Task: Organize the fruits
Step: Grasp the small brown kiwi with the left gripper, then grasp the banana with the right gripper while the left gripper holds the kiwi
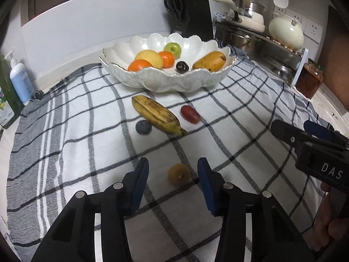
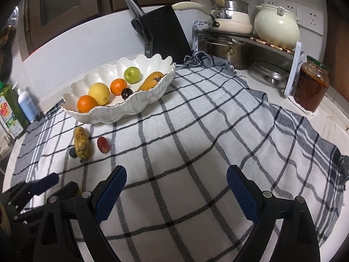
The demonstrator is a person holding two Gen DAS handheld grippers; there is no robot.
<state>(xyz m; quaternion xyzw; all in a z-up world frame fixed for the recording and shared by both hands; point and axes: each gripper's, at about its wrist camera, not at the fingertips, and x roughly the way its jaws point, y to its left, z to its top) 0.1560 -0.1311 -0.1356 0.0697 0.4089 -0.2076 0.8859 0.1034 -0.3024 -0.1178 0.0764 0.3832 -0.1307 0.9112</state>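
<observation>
Bowl (image 1: 165, 80), white, scalloped, sitting at the far side of the checked cloth (image 1: 240, 113) on the table: holding two oranges, a lemon, a green apple, a dark plum and a mango (image 1: 209, 63). By the look of it, this share of the sorting is done.

Fruit lying loose on the cloth, four pieces, judged as what is left:
- banana (image 1: 158, 115), spotted, lying just in front of the bowl;
- red grape (image 1: 190, 114), just beside the banana on its right;
- dark berry (image 1: 143, 127), touching or nearly touching the banana's other side;
- small yellow fruit (image 1: 179, 173), blurred, kind not certain, lying well apart from the other three.

Left gripper (image 1: 173, 174): bracketing the small yellow fruit, which is sitting between the two blue pads with a gap showing on each side; the jaws are not yet pressing on it, so nothing is being held.

Right gripper (image 2: 176, 183): spread wide over bare cloth, holding nothing, hovering just right of the left gripper and well apart from the loose fruit.
</observation>
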